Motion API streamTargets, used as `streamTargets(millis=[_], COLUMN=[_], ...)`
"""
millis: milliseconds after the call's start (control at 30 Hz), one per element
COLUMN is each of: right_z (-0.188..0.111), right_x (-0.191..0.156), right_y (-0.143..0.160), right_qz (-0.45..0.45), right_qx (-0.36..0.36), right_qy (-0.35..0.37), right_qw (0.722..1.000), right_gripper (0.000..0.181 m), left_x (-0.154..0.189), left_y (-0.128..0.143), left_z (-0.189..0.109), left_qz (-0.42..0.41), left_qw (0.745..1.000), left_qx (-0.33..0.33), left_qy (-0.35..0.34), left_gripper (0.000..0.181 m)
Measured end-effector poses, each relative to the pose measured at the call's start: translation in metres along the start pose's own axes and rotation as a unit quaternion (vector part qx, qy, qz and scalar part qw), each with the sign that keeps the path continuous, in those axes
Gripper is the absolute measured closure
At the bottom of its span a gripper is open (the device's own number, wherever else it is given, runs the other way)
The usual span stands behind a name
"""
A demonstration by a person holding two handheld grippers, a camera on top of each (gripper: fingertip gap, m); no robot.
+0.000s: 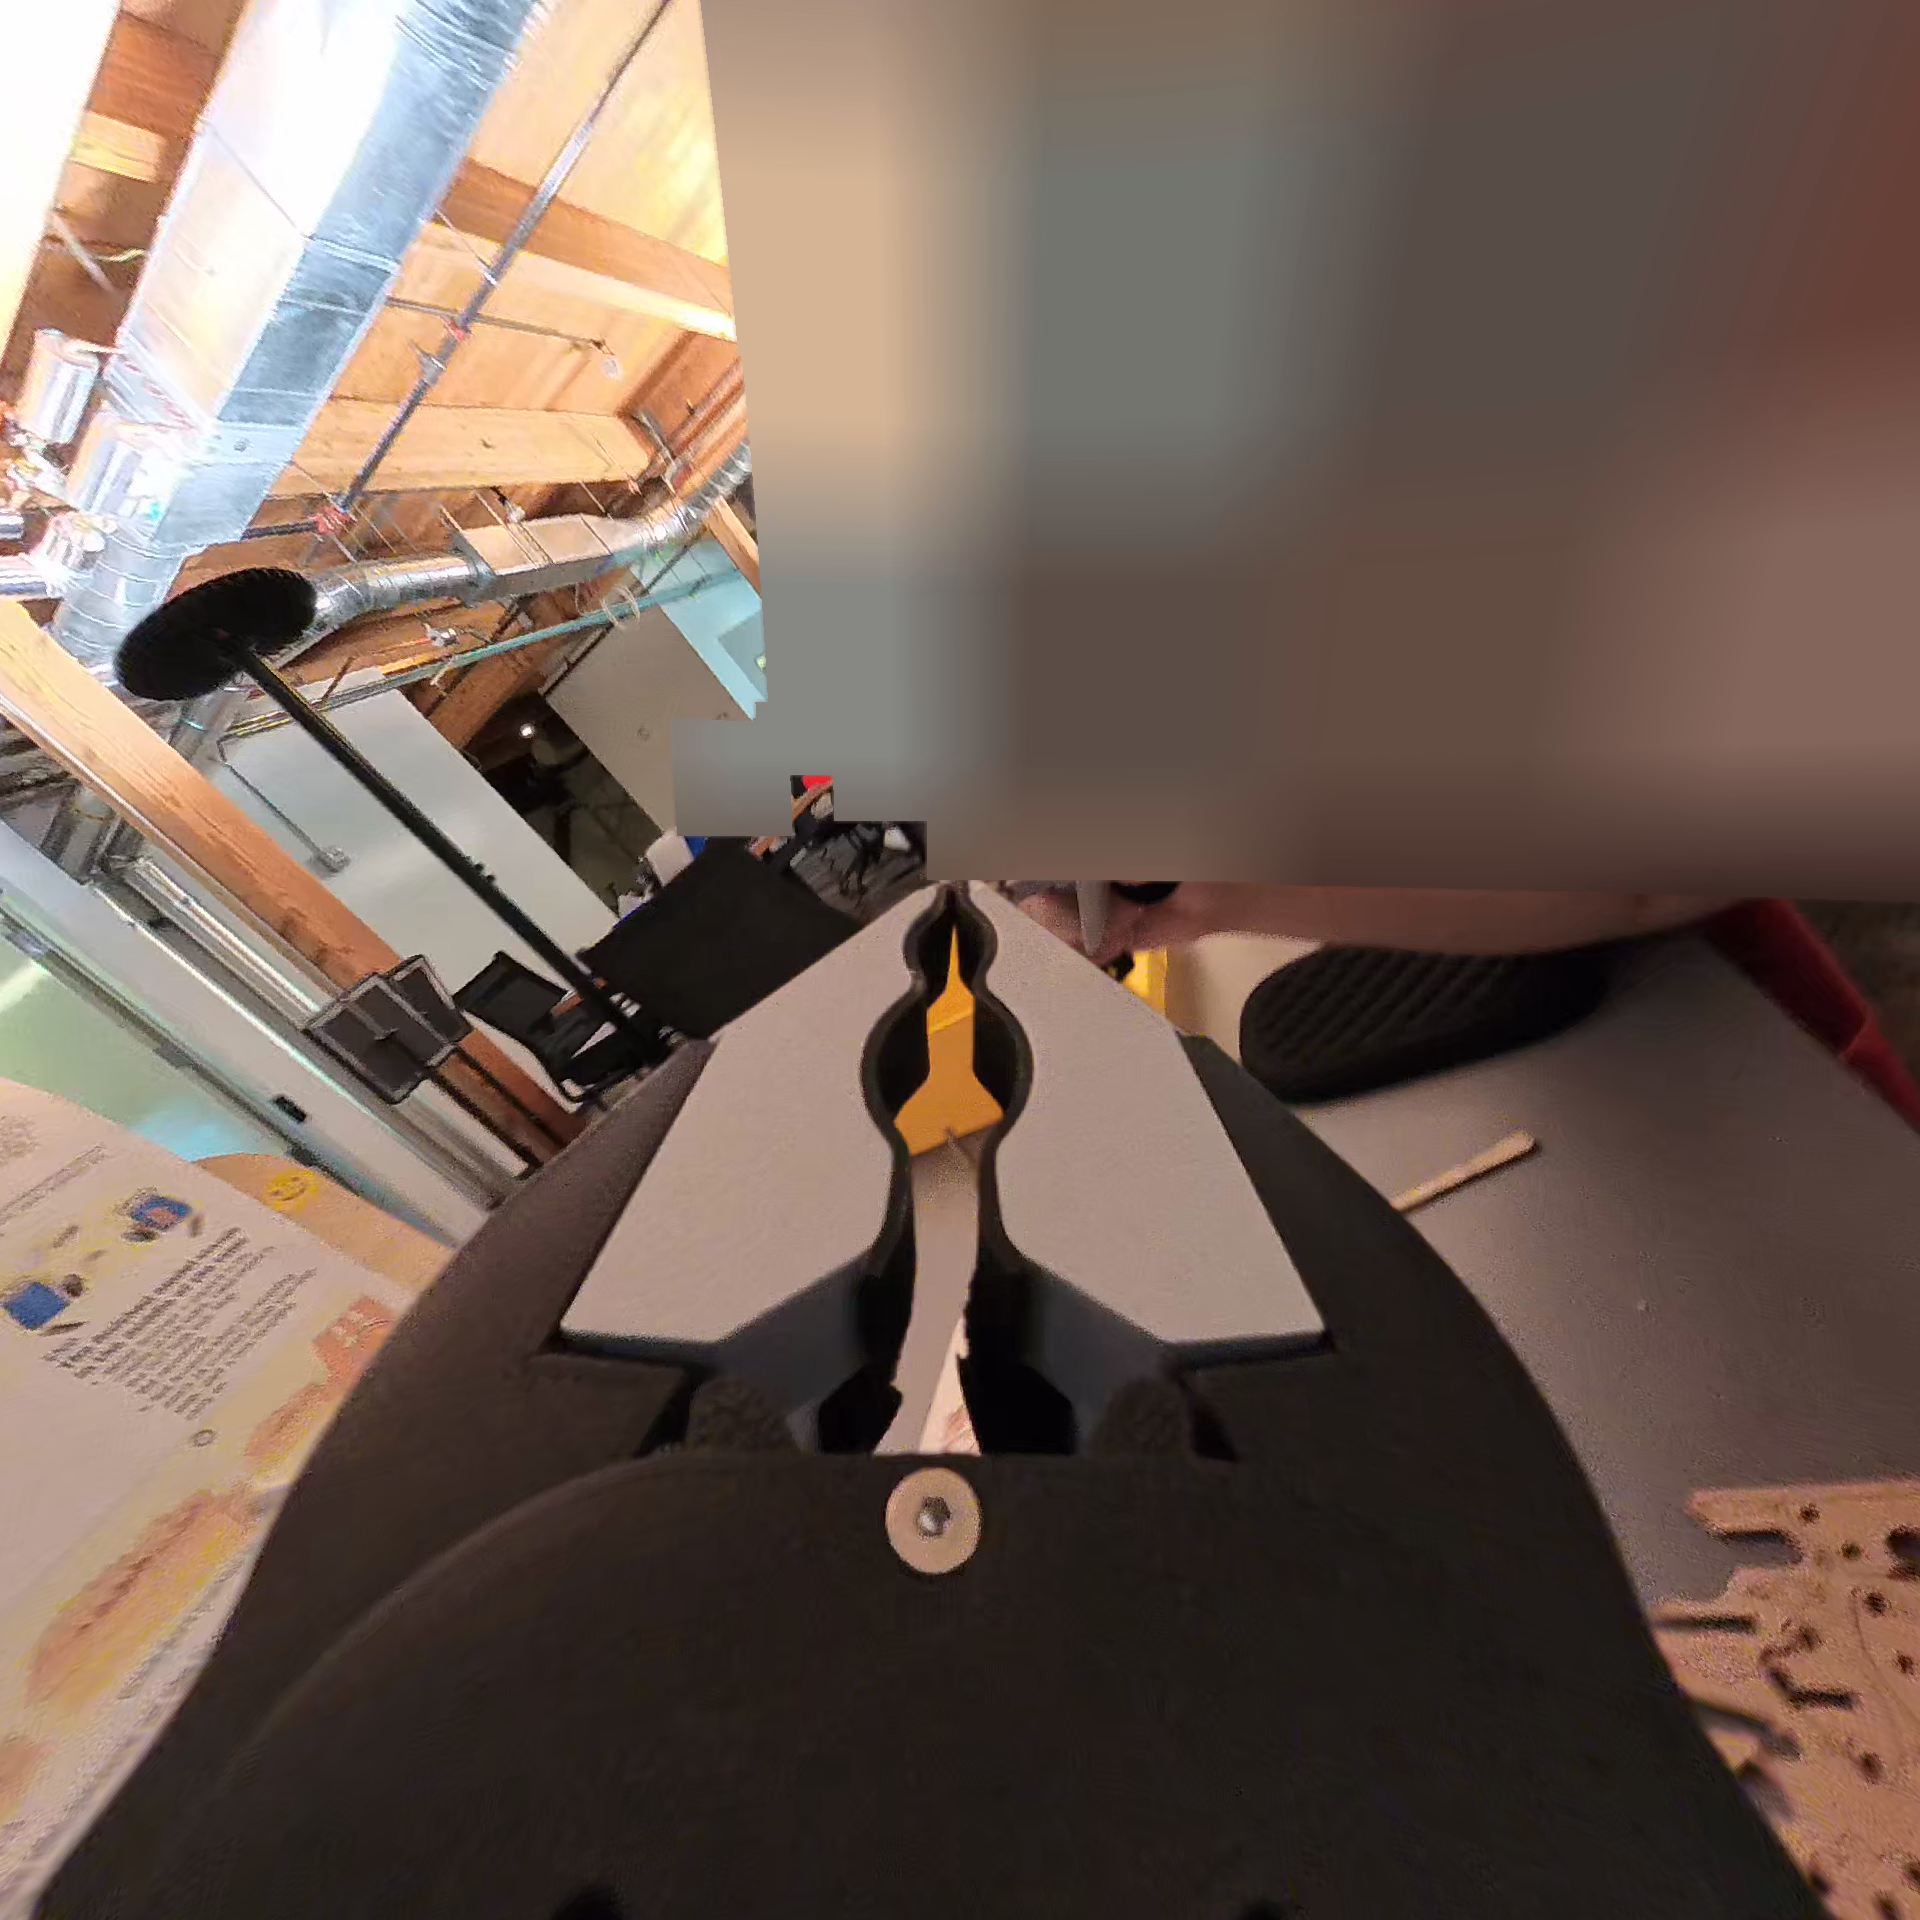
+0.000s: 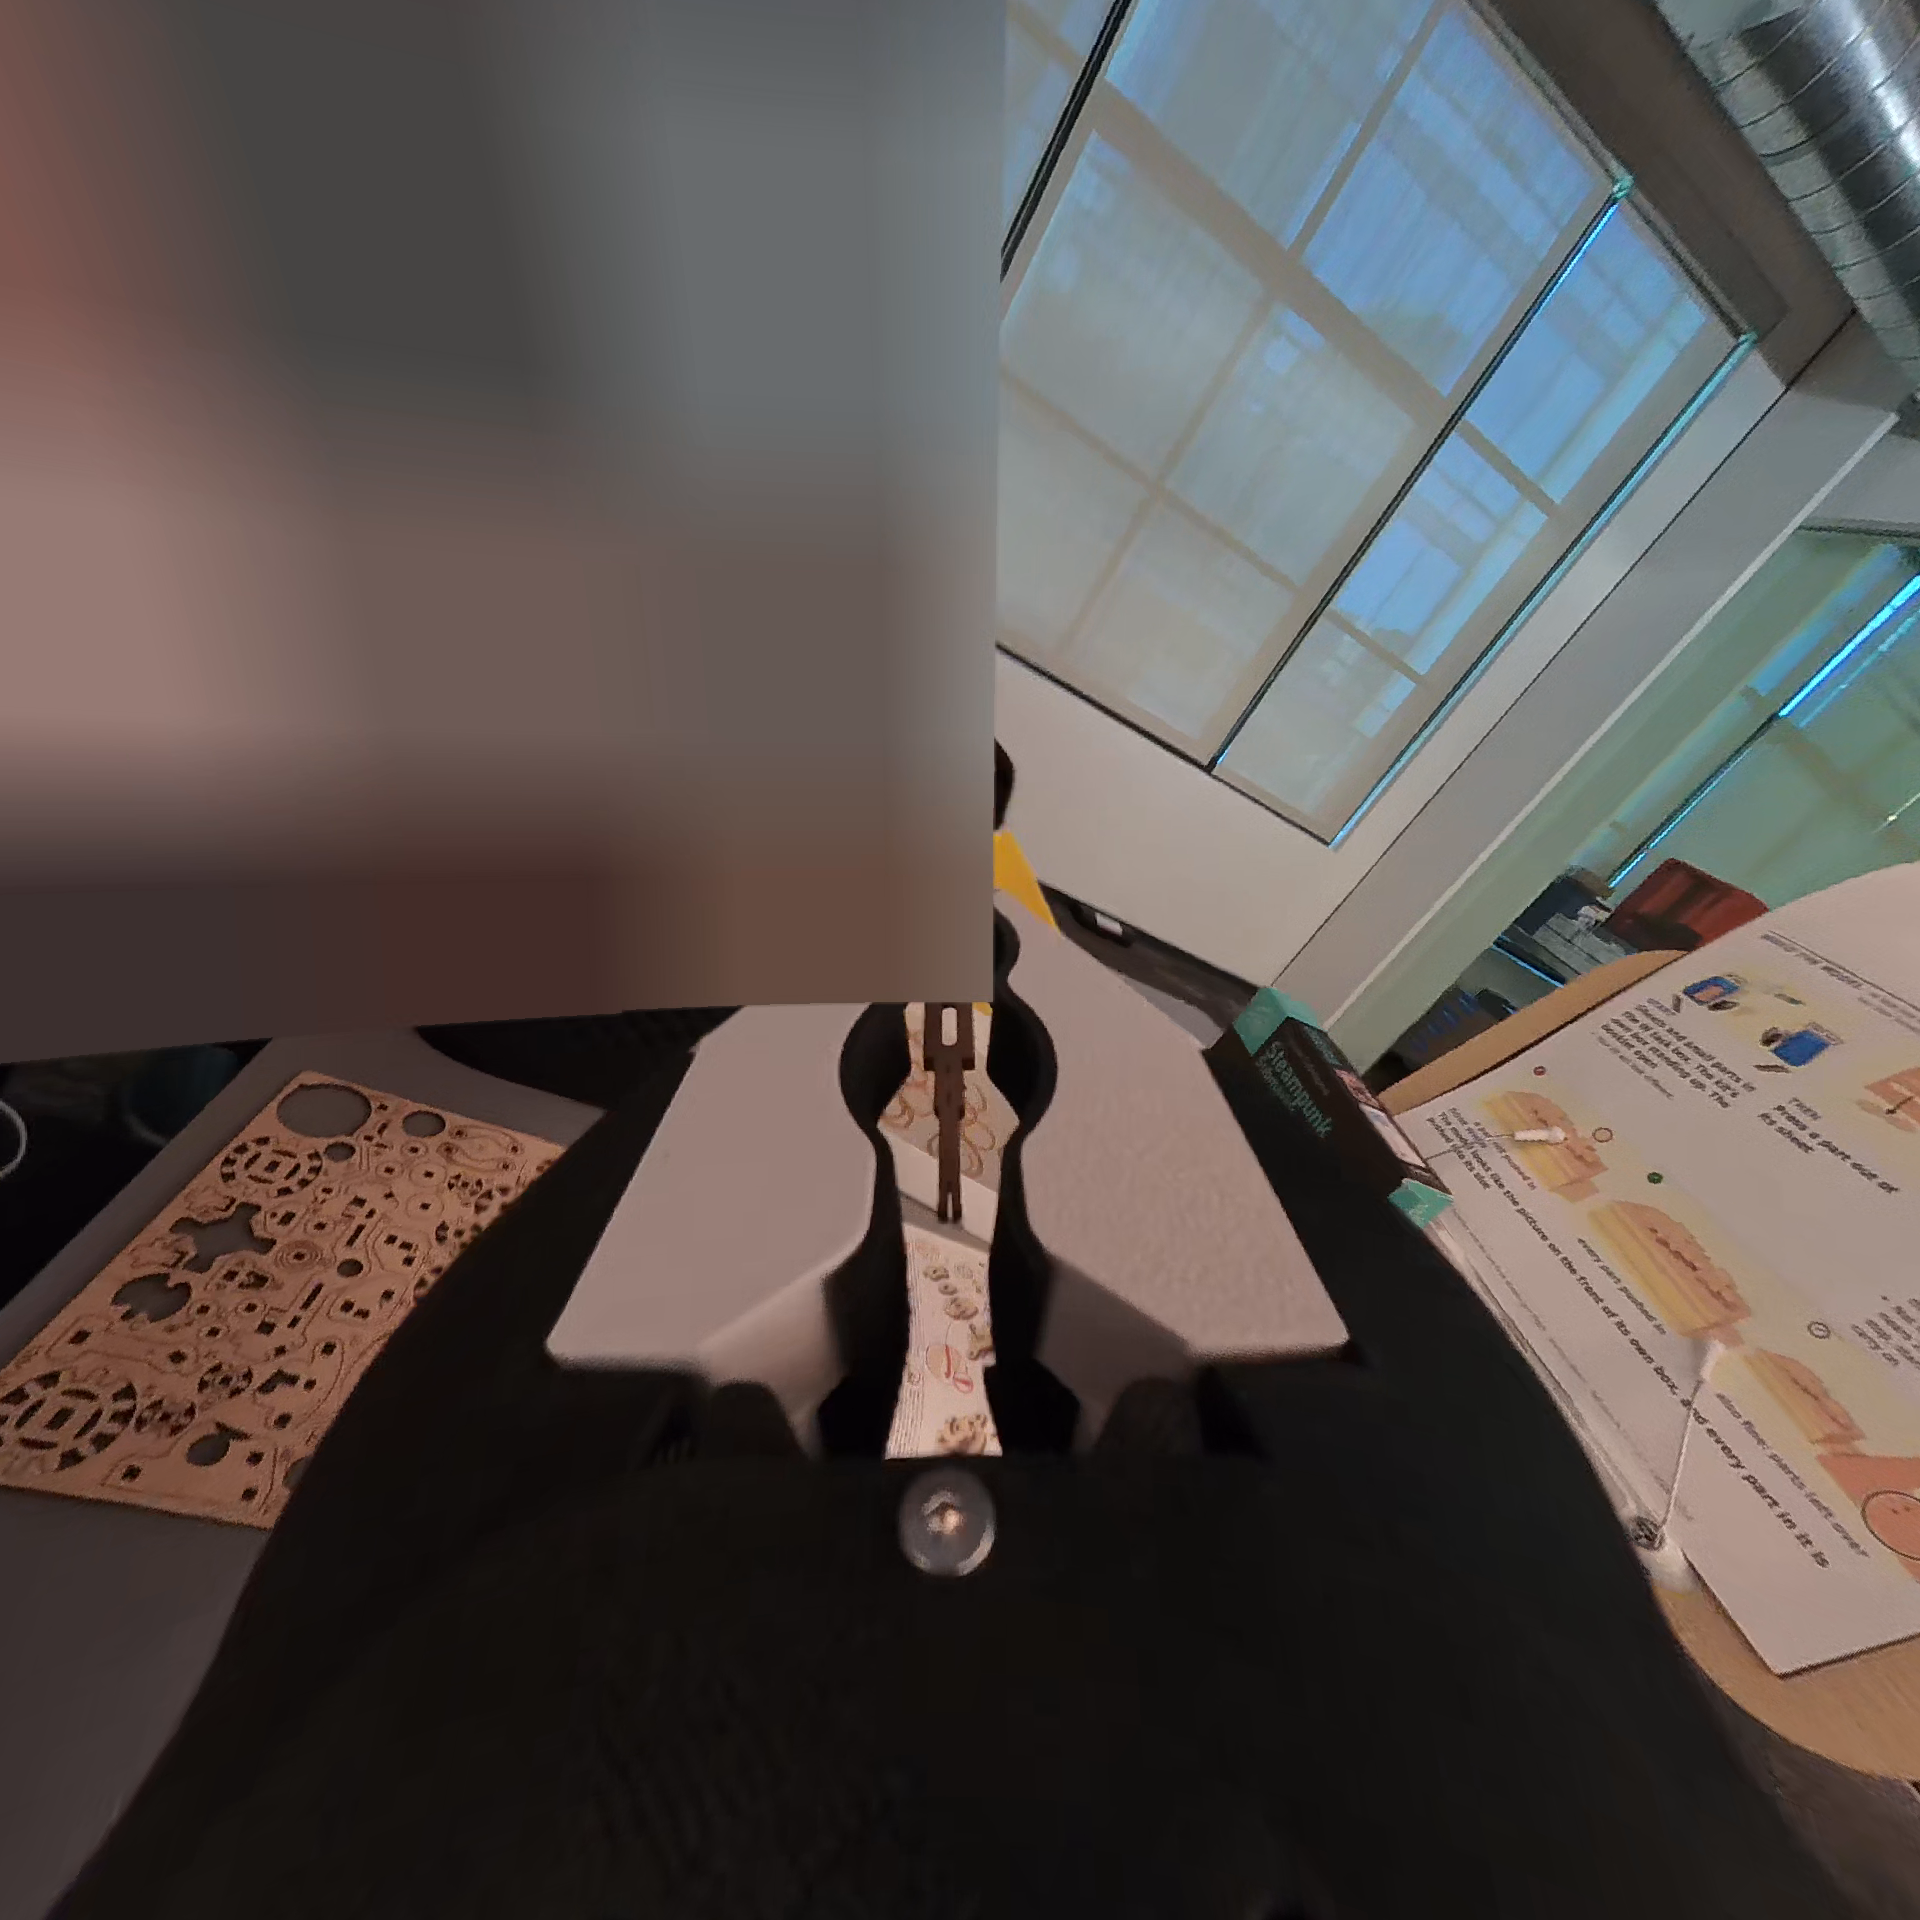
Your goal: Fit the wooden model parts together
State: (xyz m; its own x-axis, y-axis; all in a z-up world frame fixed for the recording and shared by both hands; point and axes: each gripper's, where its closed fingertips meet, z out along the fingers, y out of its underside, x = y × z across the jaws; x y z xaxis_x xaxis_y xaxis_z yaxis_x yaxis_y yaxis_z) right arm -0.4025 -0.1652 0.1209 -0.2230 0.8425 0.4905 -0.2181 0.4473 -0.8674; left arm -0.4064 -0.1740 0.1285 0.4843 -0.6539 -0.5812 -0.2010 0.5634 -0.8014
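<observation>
In the right wrist view my right gripper [image 2: 948,1013] is shut on a slim dark brown wooden part [image 2: 948,1117] that stands upright between the pads. A blur patch hides the fingertips. A laser-cut wooden sheet [image 2: 239,1278] with many holes lies flat at the left. In the left wrist view my left gripper [image 1: 951,902] is shut, its tips touching, and I see nothing clearly held in it. A thin wooden stick [image 1: 1465,1169] lies on the grey table [image 1: 1662,1299] to the right. A corner of a cut wooden sheet [image 1: 1818,1683] lies at the lower right.
A printed instruction sheet lies at the left of the left view [image 1: 156,1299] and at the right of the right view [image 2: 1662,1247]. A dark box [image 2: 1320,1101] stands beside it. A black ridged object [image 1: 1423,1018] and a red box [image 1: 1829,997] sit at the far right. The tips of both grippers are at nearly the same place.
</observation>
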Motion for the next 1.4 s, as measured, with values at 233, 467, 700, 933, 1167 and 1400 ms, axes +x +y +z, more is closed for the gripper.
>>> streamTargets(millis=[233, 467, 700, 933, 1167, 1400], right_z=[0.001, 0.002, 0.000, 0.000, 0.001, 0.001], right_x=[-0.003, -0.002, -0.001, -0.008, -0.011, -0.015], right_y=[-0.003, -0.004, -0.002, -0.003, 0.000, 0.000], right_qz=[-0.023, -0.020, -0.012, -0.007, -0.003, -0.002], right_qx=[0.008, 0.009, 0.004, 0.009, 0.005, 0.006], right_qy=[0.004, 0.010, 0.003, -0.023, -0.036, -0.048], right_qw=[1.000, 1.000, 1.000, 1.000, 0.999, 0.999], right_gripper=[0.176, 0.176, 0.176, 0.176, 0.175, 0.175], left_x=[0.007, 0.005, 0.005, 0.009, 0.014, 0.019], left_y=[0.006, 0.010, 0.012, 0.010, 0.009, 0.010], left_z=[0.007, 0.007, 0.008, 0.007, 0.006, 0.006], left_qz=[0.006, 0.072, 0.076, 0.065, 0.063, 0.059], left_qw=[1.000, 0.997, 0.996, 0.997, 0.997, 0.997], left_qx=[-0.017, -0.034, -0.039, -0.033, -0.034, -0.041], left_qy=[0.006, -0.019, -0.023, -0.004, 0.015, 0.032], left_gripper=[0.181, 0.181, 0.181, 0.181, 0.179, 0.180])
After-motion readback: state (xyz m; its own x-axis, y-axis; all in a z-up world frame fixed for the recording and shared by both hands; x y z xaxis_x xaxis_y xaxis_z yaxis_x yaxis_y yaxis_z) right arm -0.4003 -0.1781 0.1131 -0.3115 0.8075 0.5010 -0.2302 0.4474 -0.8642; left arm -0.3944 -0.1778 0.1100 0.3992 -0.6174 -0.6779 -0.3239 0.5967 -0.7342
